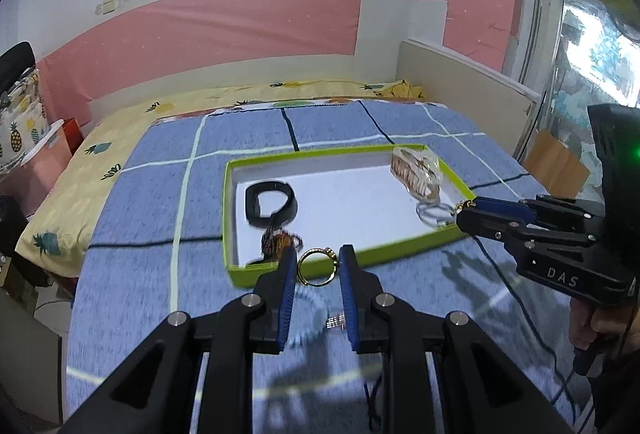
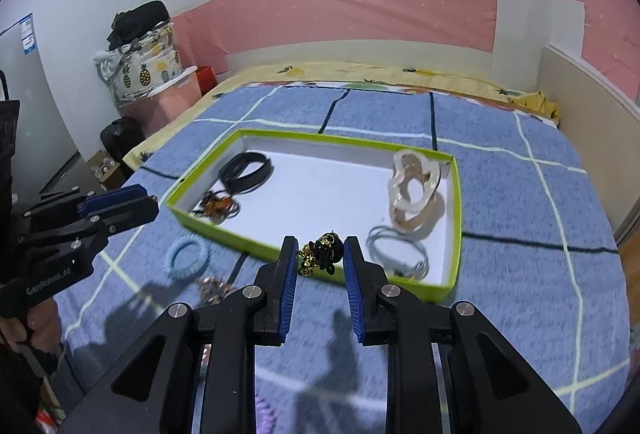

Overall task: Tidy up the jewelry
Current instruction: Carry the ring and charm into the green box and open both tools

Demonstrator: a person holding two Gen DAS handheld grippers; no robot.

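Note:
A green-rimmed white tray (image 1: 230, 218) (image 2: 454, 226) lies on the blue checked blanket. In it are a black bangle (image 1: 270, 204) (image 2: 246, 170), a brown beaded piece (image 2: 216, 206), clear amber bangles (image 1: 416, 170) (image 2: 414, 190) and a grey wire bracelet (image 2: 400, 250). My left gripper (image 1: 318, 266) is shut on a gold ring (image 1: 318, 266) just in front of the tray's near rim. My right gripper (image 2: 320, 256) is shut on a black cord bracelet with gold bells (image 2: 322, 254) above the tray's near edge; it also shows in the left wrist view (image 1: 466, 208).
A light blue coil bracelet (image 2: 188, 258) and a small sparkly piece (image 2: 214, 288) lie on the blanket outside the tray. A yellow pineapple sheet (image 1: 120, 150) covers the bed behind. A beige headboard (image 1: 460, 82) stands on the right, bags and boxes (image 2: 144, 74) on the left.

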